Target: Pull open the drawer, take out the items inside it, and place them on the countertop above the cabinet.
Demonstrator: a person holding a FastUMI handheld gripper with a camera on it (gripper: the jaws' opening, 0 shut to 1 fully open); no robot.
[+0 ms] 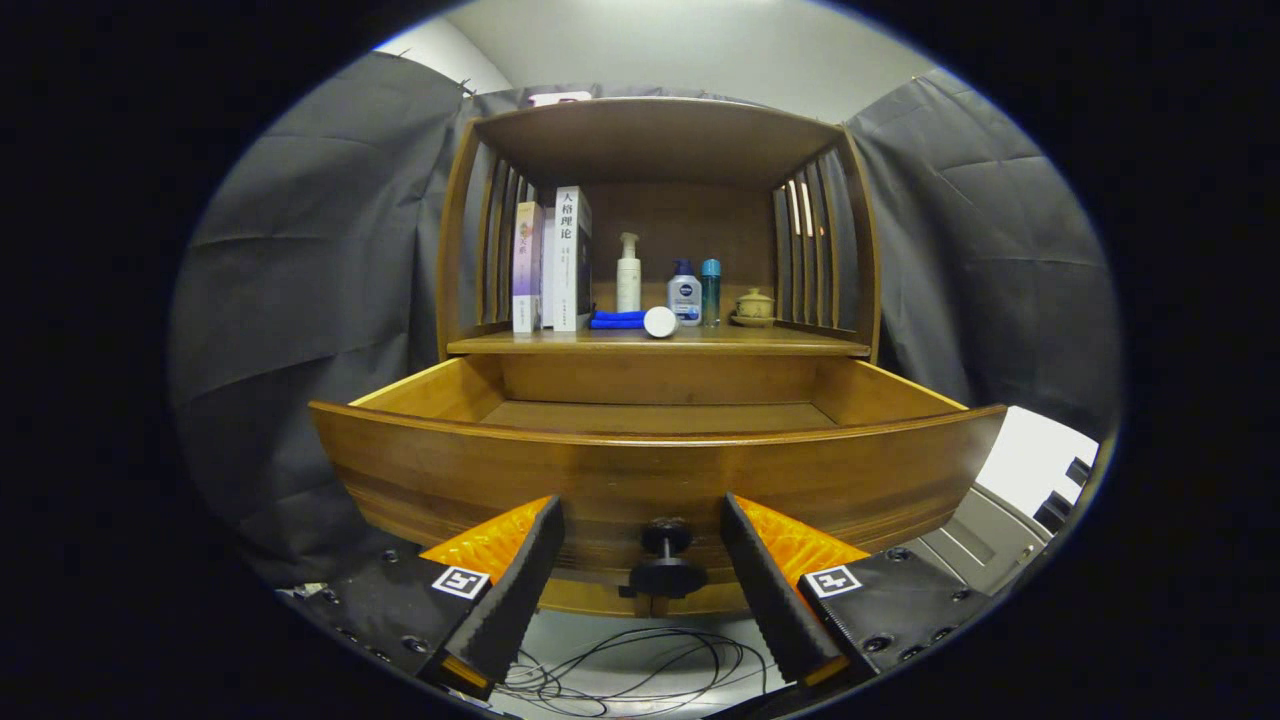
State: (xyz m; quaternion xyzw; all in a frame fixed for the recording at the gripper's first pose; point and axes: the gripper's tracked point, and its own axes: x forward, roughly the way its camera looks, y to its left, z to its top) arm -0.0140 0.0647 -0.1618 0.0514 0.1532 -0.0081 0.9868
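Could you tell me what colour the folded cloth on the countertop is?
Bright blue, seen in the gripper view: the cloth.

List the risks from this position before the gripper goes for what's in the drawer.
1. The gripper is open with the knob between its fingers; moving forward could bump the knob or the drawer front.
2. The drawer's tall front hides much of its inside, so a reach over it would be partly blind.
3. The countertop already holds books, bottles and a lidded cup; placing more could topple them.
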